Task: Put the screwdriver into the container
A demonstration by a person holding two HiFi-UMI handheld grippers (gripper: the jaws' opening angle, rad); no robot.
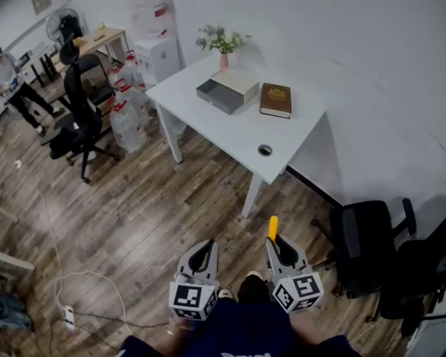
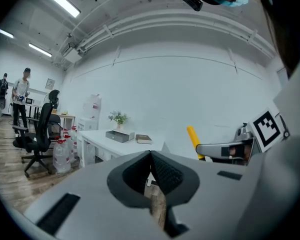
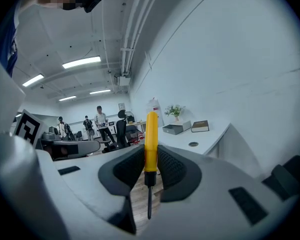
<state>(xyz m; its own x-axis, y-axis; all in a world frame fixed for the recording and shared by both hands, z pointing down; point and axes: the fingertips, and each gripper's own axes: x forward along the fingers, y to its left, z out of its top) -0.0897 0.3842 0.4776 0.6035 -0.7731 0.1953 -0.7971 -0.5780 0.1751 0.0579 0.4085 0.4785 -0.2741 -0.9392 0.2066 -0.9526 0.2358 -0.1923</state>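
The screwdriver (image 3: pixel 151 134) had a glossy yellow plastic handle and a dark metal shaft. The right hand-held gripper (image 3: pixel 151 152) looked matt grey plastic, its pads (image 3: pixel 171 166) black and ribbed. Centre frame, the tabletop (image 1: pixel 230 136) was smooth white; the floor (image 1: pixel 134 207) wood-grained planks.

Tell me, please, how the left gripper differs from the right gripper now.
The right gripper grips the yellow-handled screwdriver, handle outward; the left gripper holds nothing. The right gripper's jaws are parted by the handle; the left gripper's jaws meet. Both are grey and hang over the wood floor.
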